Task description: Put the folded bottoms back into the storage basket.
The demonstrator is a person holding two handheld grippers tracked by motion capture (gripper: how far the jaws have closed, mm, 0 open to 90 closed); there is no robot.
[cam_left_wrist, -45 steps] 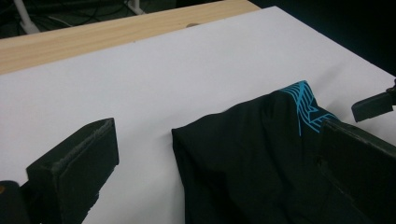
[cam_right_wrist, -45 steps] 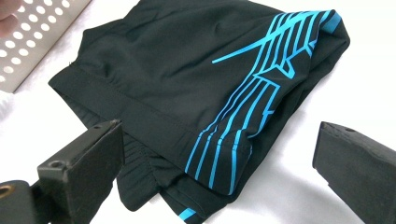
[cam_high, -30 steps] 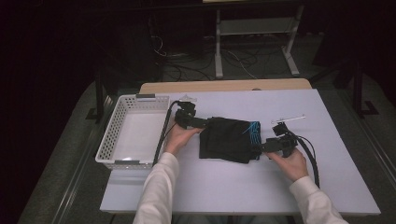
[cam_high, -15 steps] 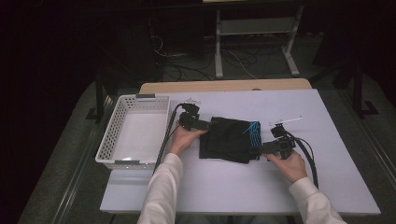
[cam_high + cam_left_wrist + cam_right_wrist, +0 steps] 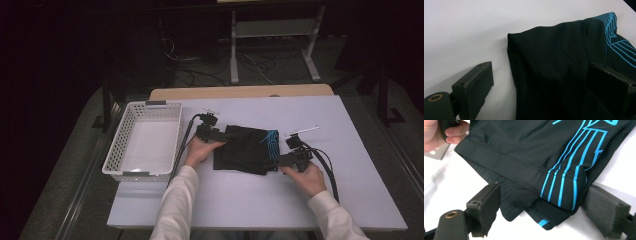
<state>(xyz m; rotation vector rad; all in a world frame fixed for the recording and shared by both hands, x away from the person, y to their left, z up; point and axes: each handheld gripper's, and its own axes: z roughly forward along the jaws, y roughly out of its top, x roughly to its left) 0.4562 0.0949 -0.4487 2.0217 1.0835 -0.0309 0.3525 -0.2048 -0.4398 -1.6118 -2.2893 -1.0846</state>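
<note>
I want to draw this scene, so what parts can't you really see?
- Garment: folded, so its kind and under layers stay hidden in the high view.
- Blue print: cut off by the top edge in the right gripper view.
- Small white thing on the table: too small to name in the high view.
- Room behind the table: too dark.
- Basket: its near wall hides part of the inside.
</note>
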